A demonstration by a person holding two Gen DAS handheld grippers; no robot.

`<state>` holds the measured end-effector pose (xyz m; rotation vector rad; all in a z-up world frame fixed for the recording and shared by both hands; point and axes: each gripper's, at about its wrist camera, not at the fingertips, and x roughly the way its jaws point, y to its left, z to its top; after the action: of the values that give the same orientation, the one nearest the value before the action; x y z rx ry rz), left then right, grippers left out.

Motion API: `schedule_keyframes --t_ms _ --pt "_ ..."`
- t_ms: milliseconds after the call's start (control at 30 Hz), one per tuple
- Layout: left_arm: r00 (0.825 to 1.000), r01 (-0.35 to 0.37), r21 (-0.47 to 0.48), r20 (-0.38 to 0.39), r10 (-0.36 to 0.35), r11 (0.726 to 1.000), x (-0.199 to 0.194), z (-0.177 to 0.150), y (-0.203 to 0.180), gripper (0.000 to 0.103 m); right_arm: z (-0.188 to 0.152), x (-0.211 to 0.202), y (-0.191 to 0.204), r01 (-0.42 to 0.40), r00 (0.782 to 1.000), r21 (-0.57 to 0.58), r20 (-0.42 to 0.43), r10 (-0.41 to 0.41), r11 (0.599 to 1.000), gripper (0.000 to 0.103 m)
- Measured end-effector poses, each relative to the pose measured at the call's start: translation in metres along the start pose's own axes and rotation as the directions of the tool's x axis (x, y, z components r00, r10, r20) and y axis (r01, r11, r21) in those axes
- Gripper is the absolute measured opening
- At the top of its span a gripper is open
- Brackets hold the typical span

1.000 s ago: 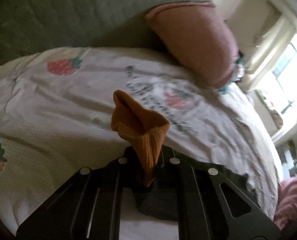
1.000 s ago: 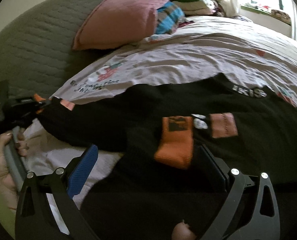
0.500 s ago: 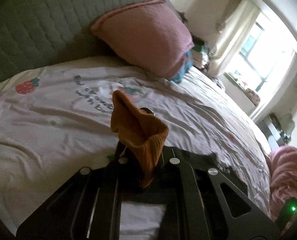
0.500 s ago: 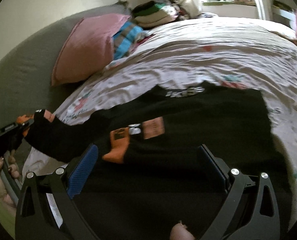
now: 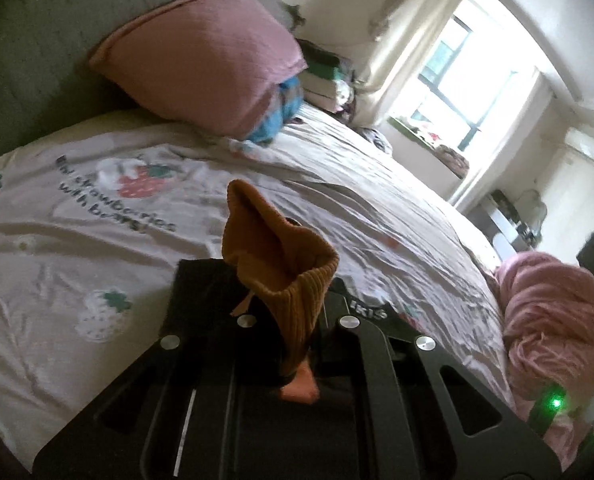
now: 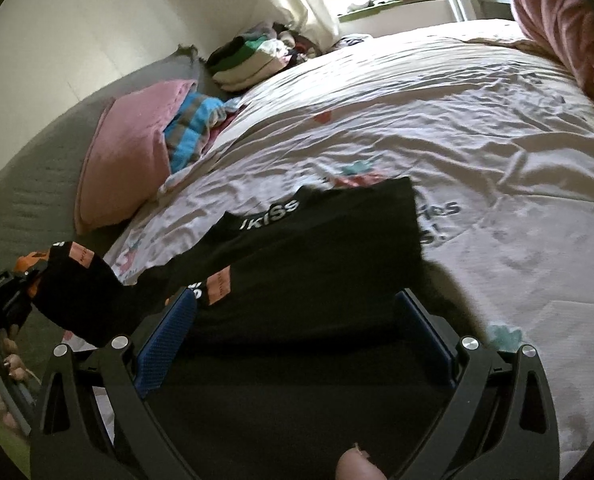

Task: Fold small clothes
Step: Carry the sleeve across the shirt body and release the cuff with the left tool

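Observation:
A black top (image 6: pixel 317 264) with white lettering and orange patches is spread over the strawberry-print bedsheet (image 6: pixel 477 128). My left gripper (image 5: pixel 297 344) is shut on its orange ribbed cuff (image 5: pixel 281 264), which stands up out of the jaws. The right wrist view shows that same gripper (image 6: pixel 5 292) at the far left, holding the sleeve end off the bed. My right gripper (image 6: pixel 297 320) stands open with its jaws wide apart. Black cloth fills the gap between its blue pads (image 6: pixel 165 344). I cannot see the pads pressing on it. A fingertip (image 6: pixel 355 466) shows at the bottom edge.
A pink pillow (image 5: pixel 201 60) leans on the grey headboard (image 5: pixel 29 40), with blue striped cloth beside it. A stack of folded clothes (image 6: pixel 249 60) sits at the far corner under the window. A pink blanket (image 5: pixel 549 320) is heaped at the bed's right side.
Both hands have swung across the bed. The left gripper has risen, still on the cuff. The orange patch has slid from between the right fingers to the left one, and the top's far hem shows.

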<state>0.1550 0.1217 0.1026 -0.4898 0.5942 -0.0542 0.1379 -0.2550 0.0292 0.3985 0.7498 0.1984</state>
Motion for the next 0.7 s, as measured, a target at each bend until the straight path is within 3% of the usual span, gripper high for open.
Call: schedule_keyframes --t_ms 367,700 --pt "0.997 0.058 0.101 -0.065 -0.052 0.993 0.023 -0.024 -0.056 0.003 0.002 -0.028 -0.04 0.019 0.999 0.052 0.042 -0.021 0.998 0.098" --pt "0.98 0.096 0.208 -0.19 -0.056 0.973 0.068 -0.069 -0.093 0.003 -0.004 -0.038 -0.066 0.06 0.997 0.083 0.038 -0.063 0.995 0.098"
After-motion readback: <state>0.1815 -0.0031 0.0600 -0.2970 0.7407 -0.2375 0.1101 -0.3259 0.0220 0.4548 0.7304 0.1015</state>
